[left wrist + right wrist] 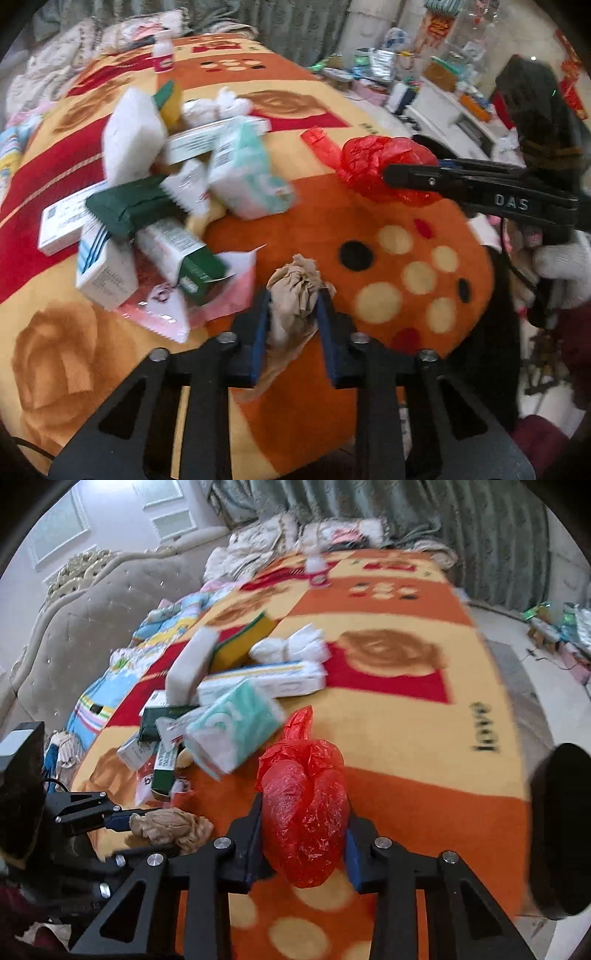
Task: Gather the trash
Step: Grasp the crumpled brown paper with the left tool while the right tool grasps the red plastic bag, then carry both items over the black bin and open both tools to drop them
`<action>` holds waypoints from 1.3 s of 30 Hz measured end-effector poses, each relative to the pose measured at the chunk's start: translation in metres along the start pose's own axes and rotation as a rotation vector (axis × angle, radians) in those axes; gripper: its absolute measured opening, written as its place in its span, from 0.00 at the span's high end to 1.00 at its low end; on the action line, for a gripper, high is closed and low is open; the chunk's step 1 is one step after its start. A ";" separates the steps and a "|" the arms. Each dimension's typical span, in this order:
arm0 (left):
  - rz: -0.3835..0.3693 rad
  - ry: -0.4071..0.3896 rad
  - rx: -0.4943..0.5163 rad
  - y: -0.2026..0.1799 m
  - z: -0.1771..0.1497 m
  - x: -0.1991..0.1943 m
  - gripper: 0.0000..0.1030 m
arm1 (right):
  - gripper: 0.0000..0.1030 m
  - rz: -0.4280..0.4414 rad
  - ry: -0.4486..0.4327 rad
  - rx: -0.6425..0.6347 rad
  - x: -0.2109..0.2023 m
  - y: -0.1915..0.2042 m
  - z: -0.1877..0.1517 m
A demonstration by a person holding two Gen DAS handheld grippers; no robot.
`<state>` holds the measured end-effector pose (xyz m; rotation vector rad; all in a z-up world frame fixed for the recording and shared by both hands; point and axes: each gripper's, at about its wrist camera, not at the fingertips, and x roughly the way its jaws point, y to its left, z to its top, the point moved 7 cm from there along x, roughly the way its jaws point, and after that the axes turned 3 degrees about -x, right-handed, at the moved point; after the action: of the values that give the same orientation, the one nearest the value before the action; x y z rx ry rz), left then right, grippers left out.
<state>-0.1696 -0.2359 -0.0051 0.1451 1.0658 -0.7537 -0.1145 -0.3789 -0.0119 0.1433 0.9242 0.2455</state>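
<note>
Low centre of the left wrist view, the left gripper (293, 317) pinches a soft, feather-light crumpled brown paper (295, 291) on the bed blanket (369, 206); in the right wrist view, the right gripper (304, 834) squeezes a slippery, yielding red plastic bag (306, 805) mid-bulge, lower centre.

Two grippers (293, 314) (304, 830), one brown paper wad (295, 288), one red bag (306, 805), one white bottle (162, 55) upper left, one white foam block (129, 140), one yellow sponge (245, 635), one tissue pack (232, 723), one white tissue clump (291, 648), boxes too jumbled to count.
</note>
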 end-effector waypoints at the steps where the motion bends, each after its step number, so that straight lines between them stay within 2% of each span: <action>1: -0.040 -0.005 0.001 -0.008 0.004 -0.006 0.84 | 0.67 -0.008 -0.014 0.011 -0.009 -0.008 0.000; 5: -0.083 -0.028 0.049 -0.038 0.024 -0.014 0.84 | 0.67 -0.038 -0.064 0.078 -0.042 -0.047 -0.004; 7: -0.142 -0.025 0.058 -0.059 0.037 -0.011 0.84 | 0.67 -0.062 -0.080 0.106 -0.053 -0.064 -0.007; 17: -0.246 -0.041 0.108 -0.157 0.113 0.032 0.84 | 0.67 -0.257 -0.150 0.319 -0.117 -0.182 -0.031; 20: -0.255 -0.037 0.099 -0.176 0.131 0.055 0.84 | 0.67 -0.288 -0.143 0.370 -0.123 -0.208 -0.041; 27: -0.337 -0.023 0.063 -0.216 0.167 0.100 0.82 | 0.66 -0.327 -0.140 0.433 -0.123 -0.245 -0.052; 30: -0.360 -0.015 0.045 -0.224 0.176 0.113 0.66 | 0.66 -0.337 -0.139 0.455 -0.122 -0.252 -0.058; 32: -0.374 -0.016 0.017 -0.225 0.179 0.117 0.45 | 0.58 -0.341 -0.141 0.477 -0.123 -0.257 -0.062; 35: -0.394 -0.020 -0.029 -0.223 0.181 0.119 0.42 | 0.55 -0.352 -0.146 0.490 -0.124 -0.261 -0.065; 39: -0.350 -0.019 -0.022 -0.214 0.175 0.116 0.42 | 0.53 -0.341 -0.130 0.497 -0.120 -0.260 -0.070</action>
<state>-0.1433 -0.5317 0.0377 -0.0702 1.0945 -1.0551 -0.2015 -0.6604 -0.0197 0.4491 0.8495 -0.3111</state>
